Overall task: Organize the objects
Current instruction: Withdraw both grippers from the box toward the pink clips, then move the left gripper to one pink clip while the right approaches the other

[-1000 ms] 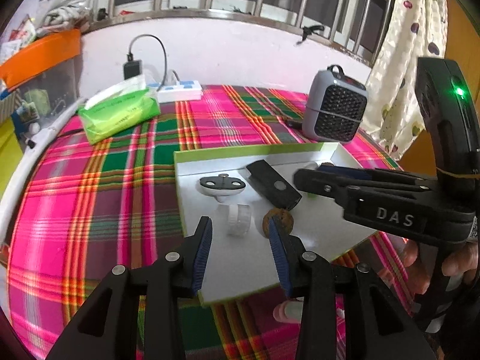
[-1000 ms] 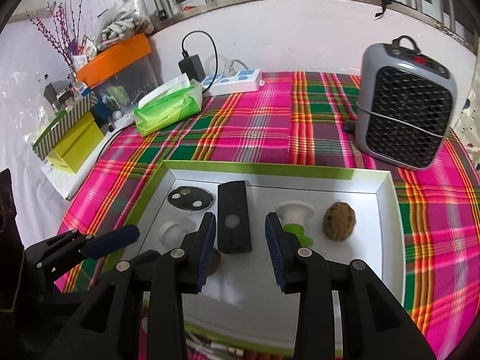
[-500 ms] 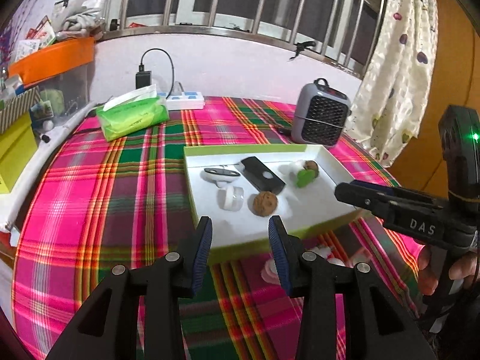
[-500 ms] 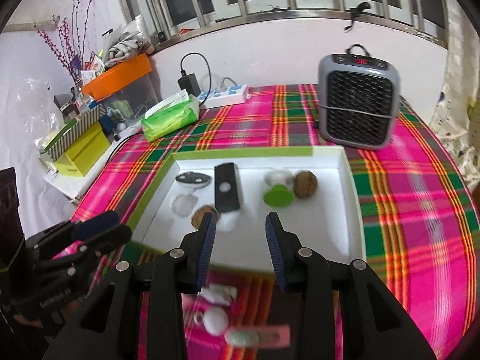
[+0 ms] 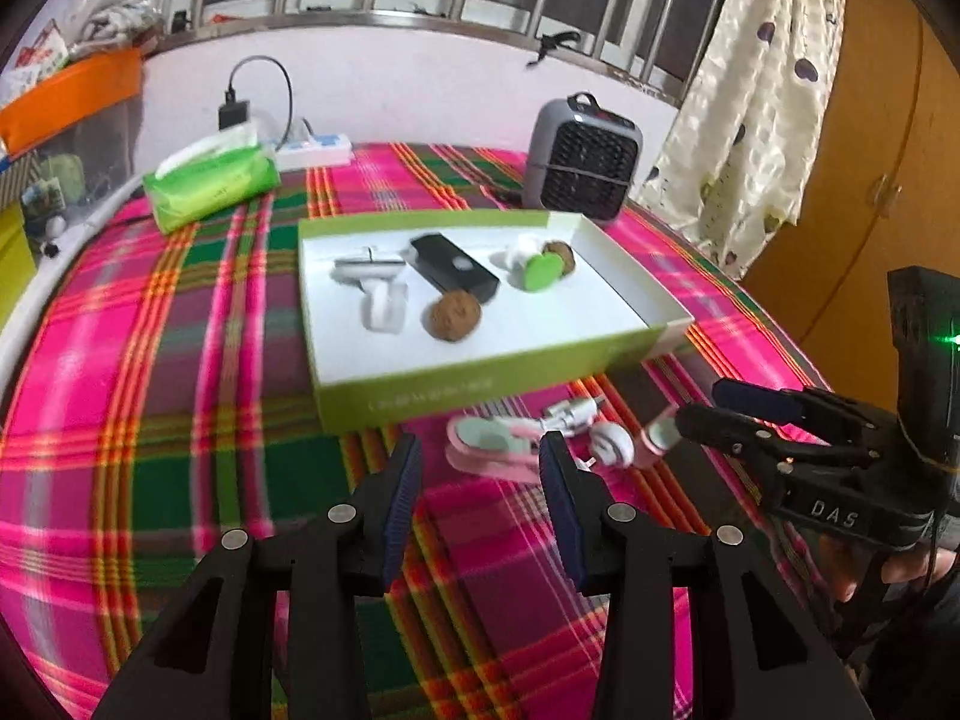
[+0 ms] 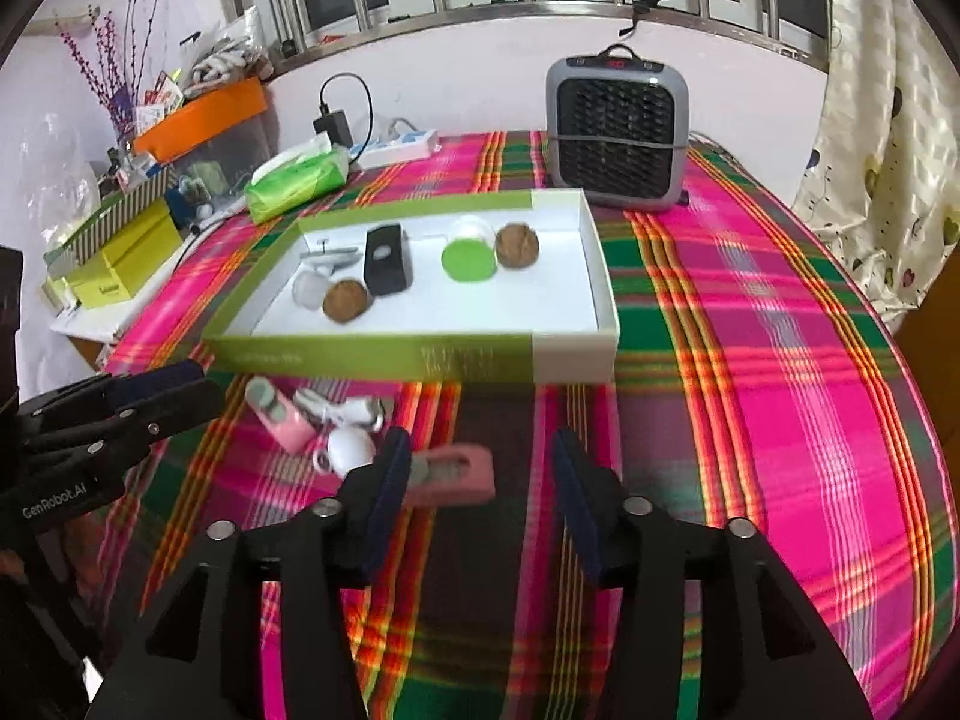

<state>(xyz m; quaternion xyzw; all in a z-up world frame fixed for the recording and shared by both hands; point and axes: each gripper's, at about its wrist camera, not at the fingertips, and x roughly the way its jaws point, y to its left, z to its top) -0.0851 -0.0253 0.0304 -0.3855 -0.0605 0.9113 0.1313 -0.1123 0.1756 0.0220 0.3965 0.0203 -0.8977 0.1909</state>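
A green and white tray on the plaid cloth holds two walnuts, a black box, a green-capped piece and white pieces. In front of it lie two pink items, a white round thing and a white cable. My left gripper is open and empty, just short of the pink item. My right gripper is open, with the other pink item near its left finger.
A grey heater stands behind the tray at the right. A green tissue pack, a power strip and boxes lie at the back left. A curtain hangs at the right.
Both grippers have pulled back from over the tray toward the table's near side. The loose pink and white items in front of the tray have come into view.
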